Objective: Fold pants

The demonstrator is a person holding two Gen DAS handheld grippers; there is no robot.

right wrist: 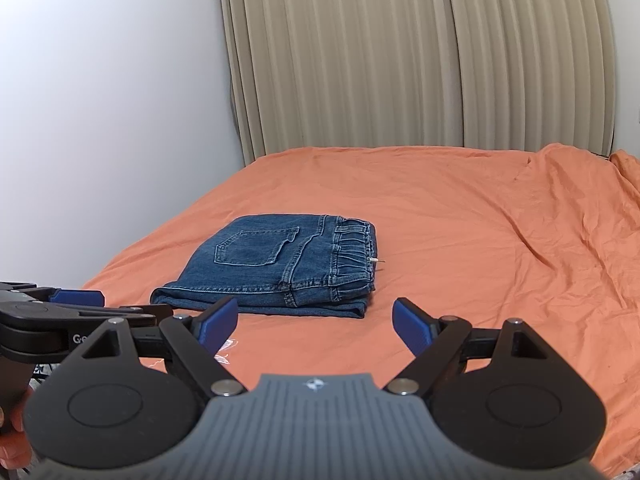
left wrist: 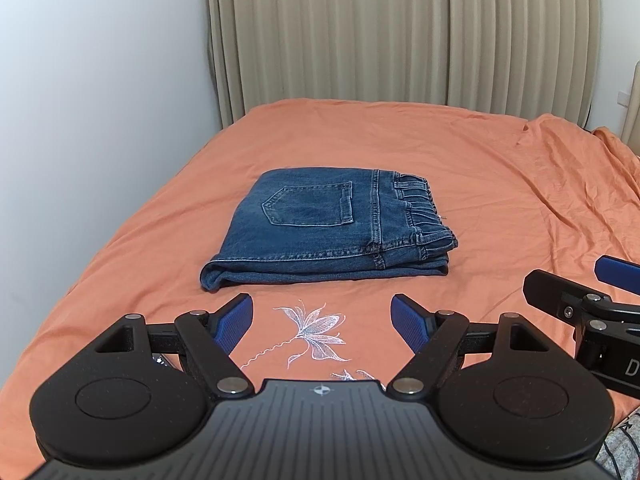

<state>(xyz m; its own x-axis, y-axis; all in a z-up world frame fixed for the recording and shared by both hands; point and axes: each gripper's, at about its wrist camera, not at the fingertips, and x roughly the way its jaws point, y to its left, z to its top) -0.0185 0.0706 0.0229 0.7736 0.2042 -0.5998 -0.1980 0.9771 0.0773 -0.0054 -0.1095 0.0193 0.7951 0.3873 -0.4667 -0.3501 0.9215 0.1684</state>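
Left wrist view: right black two-finger gripper with blue pads (left wrist: 600, 280) cut off at frame edge. Left black two-finger gripper with blue pads (left wrist: 322, 312) spread wide, empty, above white flower embroidery (left wrist: 316, 332). Folded blue denim pants (left wrist: 332, 226) flat mid-bed on orange bedsheet (left wrist: 500, 200), apart from both grippers. Beige pleated curtain (left wrist: 400, 32), white wall (left wrist: 100, 80) behind.

Right wrist view: right gripper (right wrist: 314, 318) spread wide, empty. Left gripper (right wrist: 78, 300) partly hidden. Pants (right wrist: 272, 264) ahead-left; lower layers hidden.

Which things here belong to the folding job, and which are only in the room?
For the job: jeans, folded on the bed; left gripper and right gripper, both open and empty.

Only there: orange sheet, curtain, wall.
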